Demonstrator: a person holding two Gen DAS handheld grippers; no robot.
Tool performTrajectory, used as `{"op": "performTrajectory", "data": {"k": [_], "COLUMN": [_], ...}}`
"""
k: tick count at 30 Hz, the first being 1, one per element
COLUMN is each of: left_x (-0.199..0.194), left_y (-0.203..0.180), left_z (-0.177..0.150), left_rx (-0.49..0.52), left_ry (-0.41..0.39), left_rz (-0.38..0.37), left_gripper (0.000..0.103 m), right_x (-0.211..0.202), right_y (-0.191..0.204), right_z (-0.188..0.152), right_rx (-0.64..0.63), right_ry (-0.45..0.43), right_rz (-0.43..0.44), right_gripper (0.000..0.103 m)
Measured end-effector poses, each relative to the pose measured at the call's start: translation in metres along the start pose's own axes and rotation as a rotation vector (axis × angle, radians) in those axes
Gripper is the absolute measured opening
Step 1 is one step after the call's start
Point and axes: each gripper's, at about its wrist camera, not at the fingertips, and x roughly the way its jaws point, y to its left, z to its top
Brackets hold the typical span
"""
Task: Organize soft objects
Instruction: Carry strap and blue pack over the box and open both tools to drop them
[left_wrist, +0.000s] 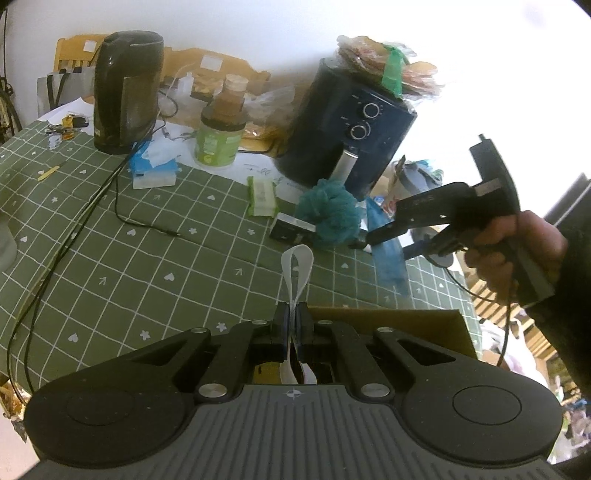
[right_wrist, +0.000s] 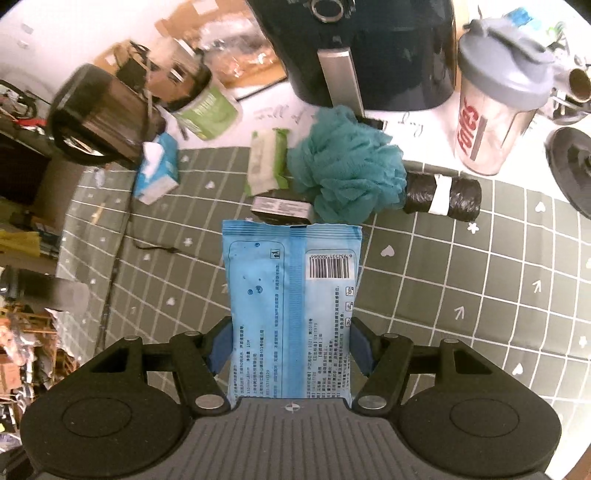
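The right gripper (right_wrist: 291, 347) is clamping a soft light-blue plastic wipes pack (right_wrist: 291, 295) above the green checked tablecloth (right_wrist: 461, 280). The left gripper (left_wrist: 292, 321) is pinching a pale ribbon loop (left_wrist: 296, 273) over a brown cardboard box (left_wrist: 424, 325). Farther off, a fluffy teal bath sponge (right_wrist: 347, 166) and green-edged tissue packet (right_wrist: 266, 162) are lying unsorted, so most seems left.

Left tongs (left_wrist: 292, 317) pinched nearly together on a white loop (left_wrist: 296, 271), right tongs (right_wrist: 291, 349) clamped on a blue pack (right_wrist: 291, 295), right hand (left_wrist: 509, 254) gripping the handle
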Motion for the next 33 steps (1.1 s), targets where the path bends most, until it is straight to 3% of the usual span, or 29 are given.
{"op": "performTrajectory", "data": {"k": [15,22,23,25,26,27,33], "left_x": [0.003,0.014,0.015,0.017,0.017,0.016,0.006], "left_y": [-0.023,-0.024,-0.024,-0.024,-0.025,-0.025,-0.03], "left_z": [-0.011,-0.021,-0.022,-0.025,-0.026,-0.028,-0.035], "left_rx": [0.004,-0.057,-0.066,-0.079,-0.08,-0.079,-0.07], "left_ry": [0.045,0.118,0.129,0.147,0.149,0.145,0.109], "left_rz": [-0.069,-0.106,-0.113,-0.118,-0.115,-0.109,-0.075], "left_gripper": [0.005,0.005,0.01,0.029,0.046,0.055,0.057], "right_x": [-0.078,-0.1,-0.103,-0.109,-0.111,-0.113,-0.117], "right_y": [-0.004,-0.013,-0.014,-0.017,-0.017,-0.019,-0.029], "right_z": [-0.057,-0.084,-0.088,-0.096,-0.1,-0.103,-0.125], "right_rx": [-0.059,-0.062,-0.065,-0.07,-0.072,-0.073,-0.07], "right_ry": [-0.116,-0.138,-0.142,-0.149,-0.15,-0.15,-0.13], "right_rz": [0.07,0.093,0.095,0.098,0.101,0.106,0.117], "right_gripper": [0.067,0.067,0.067,0.067,0.067,0.067,0.067]}}
